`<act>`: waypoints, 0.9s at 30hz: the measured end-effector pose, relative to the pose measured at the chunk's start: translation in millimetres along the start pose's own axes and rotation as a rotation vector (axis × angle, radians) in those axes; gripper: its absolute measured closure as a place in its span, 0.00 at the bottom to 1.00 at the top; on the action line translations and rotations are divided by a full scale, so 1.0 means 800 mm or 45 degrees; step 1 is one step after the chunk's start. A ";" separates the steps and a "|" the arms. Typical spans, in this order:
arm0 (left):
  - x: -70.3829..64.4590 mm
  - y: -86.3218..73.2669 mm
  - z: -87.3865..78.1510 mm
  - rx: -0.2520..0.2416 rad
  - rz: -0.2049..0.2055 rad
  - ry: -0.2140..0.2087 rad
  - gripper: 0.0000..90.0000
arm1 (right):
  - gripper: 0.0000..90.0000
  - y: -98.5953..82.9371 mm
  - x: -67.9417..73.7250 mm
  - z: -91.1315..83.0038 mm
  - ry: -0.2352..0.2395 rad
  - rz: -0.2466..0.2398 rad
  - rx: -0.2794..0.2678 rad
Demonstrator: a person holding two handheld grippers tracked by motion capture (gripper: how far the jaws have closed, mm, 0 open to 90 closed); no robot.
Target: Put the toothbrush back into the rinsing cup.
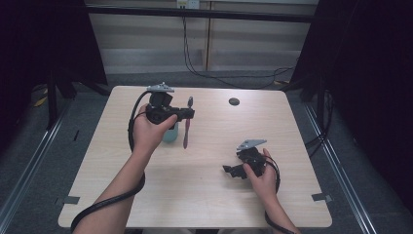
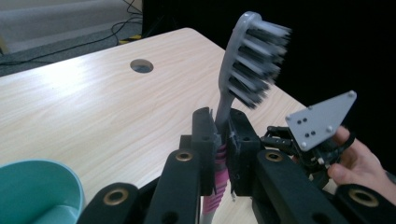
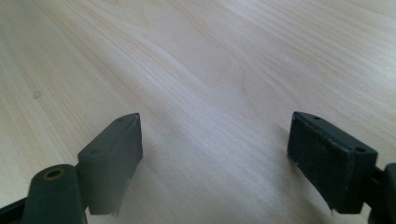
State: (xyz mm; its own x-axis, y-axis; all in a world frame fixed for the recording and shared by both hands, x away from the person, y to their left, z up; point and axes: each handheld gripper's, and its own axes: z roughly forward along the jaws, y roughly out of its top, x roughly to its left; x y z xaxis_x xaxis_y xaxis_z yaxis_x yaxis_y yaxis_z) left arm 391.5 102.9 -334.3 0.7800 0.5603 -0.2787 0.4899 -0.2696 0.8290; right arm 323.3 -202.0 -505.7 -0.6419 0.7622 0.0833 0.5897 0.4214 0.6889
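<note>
My left gripper (image 1: pixel 187 113) is held above the far left part of the table, shut on a toothbrush (image 1: pixel 186 131). The brush hangs nearly upright, its grey head with dark and white bristles (image 2: pixel 254 60) on top and its pink handle below the jaws. In the left gripper view, the left gripper (image 2: pixel 224 128) clamps the neck just above the pink grip. A teal cup (image 1: pixel 171 135) stands on the table just below that hand, partly hidden by it; its rim (image 2: pixel 42 170) shows at lower left. My right gripper (image 1: pixel 230 170) rests low over the near right of the table, open (image 3: pixel 215 135) with nothing between its jaws.
The light wooden table (image 1: pixel 209 195) has a round cable hole (image 1: pixel 234 101) near its far edge. Black curtains flank both sides, and cables lie on the floor behind. The other hand and its grey plate (image 2: pixel 322 121) appear to the right in the left gripper view.
</note>
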 end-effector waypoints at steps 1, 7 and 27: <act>0.001 0.002 -0.002 0.001 0.009 0.012 0.93 | 0.19 -0.001 0.001 0.000 -0.006 0.000 -0.004; 0.011 0.013 -0.015 -0.023 0.008 0.037 0.93 | 0.16 -0.007 0.010 0.002 -0.057 -0.043 -0.024; 0.053 0.024 -0.026 -0.075 -0.029 0.131 0.93 | 0.15 -0.010 0.008 0.003 -0.057 -0.043 -0.054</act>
State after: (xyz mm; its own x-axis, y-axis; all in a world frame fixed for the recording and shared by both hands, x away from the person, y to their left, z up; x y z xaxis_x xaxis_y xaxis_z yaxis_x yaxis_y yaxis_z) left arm 425.9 138.2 -320.1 0.7232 0.6441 -0.2493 0.4813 -0.2111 0.8508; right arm 315.8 -199.4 -512.5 -0.6380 0.7696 0.0273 0.5461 0.4272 0.7206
